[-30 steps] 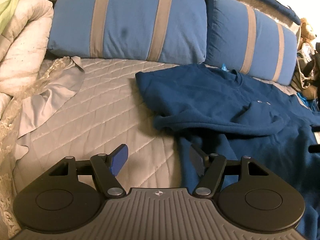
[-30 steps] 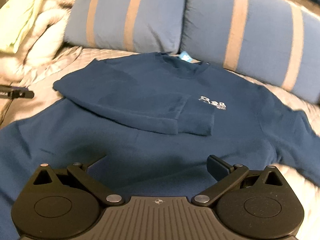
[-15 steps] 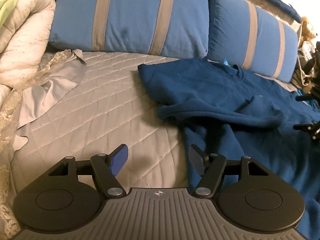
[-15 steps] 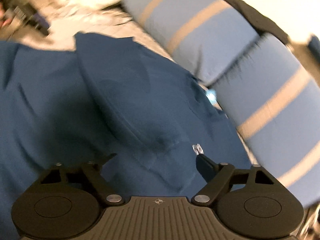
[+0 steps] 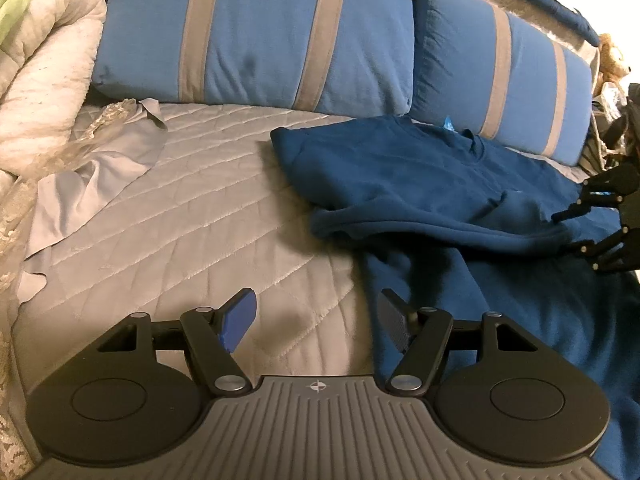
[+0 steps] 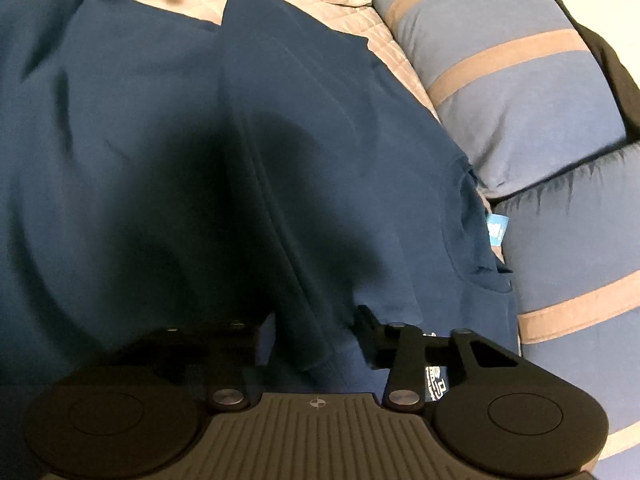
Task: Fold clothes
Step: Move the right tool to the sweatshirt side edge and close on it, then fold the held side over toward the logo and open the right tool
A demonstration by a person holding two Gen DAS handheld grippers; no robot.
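The sweatshirt (image 5: 440, 184) lies spread on the bed (image 5: 200, 200), filling the centre and right of the left wrist view, one sleeve (image 5: 420, 224) already folded across its chest below the striped pillows (image 5: 256, 36). In the right wrist view the right tool (image 6: 316, 332) sits low on the cloth, its fingers spread on either side of the sleeve's ribbed cuff (image 6: 320, 356), not yet clenched. If it closes too deep it may, I judge, pinch the body layer beneath and drag the whole garment. The left tool (image 5: 316, 316) hovers released at the lower centre, straddling the sweatshirt's left edge over the quilt and pointing towards the pillows, gripping nothing.
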